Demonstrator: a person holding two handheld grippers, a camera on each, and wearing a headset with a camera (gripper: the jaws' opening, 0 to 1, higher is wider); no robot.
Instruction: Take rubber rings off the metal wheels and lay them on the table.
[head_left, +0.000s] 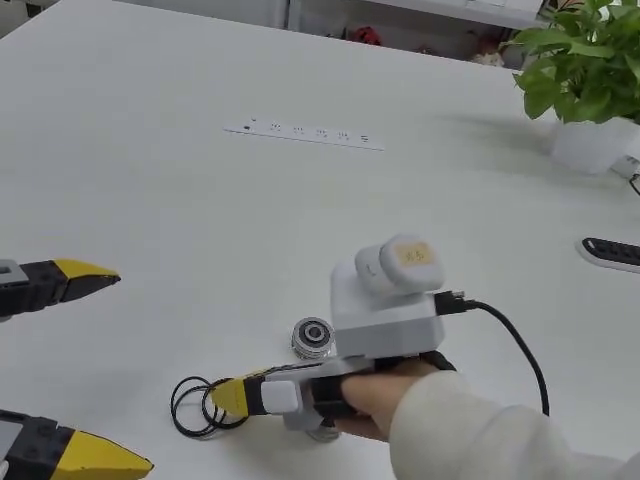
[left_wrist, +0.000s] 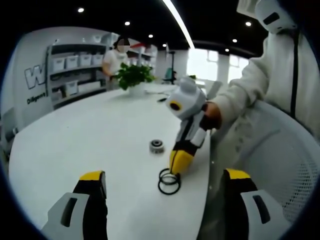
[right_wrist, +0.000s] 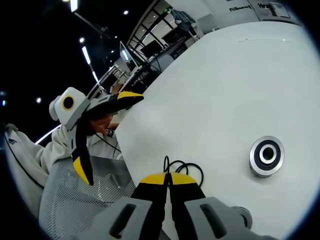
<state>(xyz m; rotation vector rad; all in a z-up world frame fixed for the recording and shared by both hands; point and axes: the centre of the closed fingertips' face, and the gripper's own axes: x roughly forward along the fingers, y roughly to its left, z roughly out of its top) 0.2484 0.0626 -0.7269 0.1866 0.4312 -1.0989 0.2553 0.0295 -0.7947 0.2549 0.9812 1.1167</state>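
Black rubber rings (head_left: 192, 405) (left_wrist: 169, 183) (right_wrist: 186, 168) lie in a loose overlapping bunch on the white table (head_left: 200, 220). My right gripper (head_left: 228, 397) (right_wrist: 168, 179), held in a hand, is shut, and a thin ring strand rises from between its yellow tips. Just behind it stands a bare metal wheel (head_left: 312, 337) (left_wrist: 157, 146) (right_wrist: 266, 155). A second wheel (right_wrist: 243, 215) is partly hidden under the right gripper. My left gripper (head_left: 128, 370) (left_wrist: 165, 176) is open wide at the left, facing the rings, apart from them.
A flush socket strip (head_left: 305, 133) sits at mid-table. At the far right are a potted plant (head_left: 585, 60) and a black flat device (head_left: 612, 252). A black cable (head_left: 520, 345) trails right from the right gripper. A person (left_wrist: 117, 57) stands by distant shelves.
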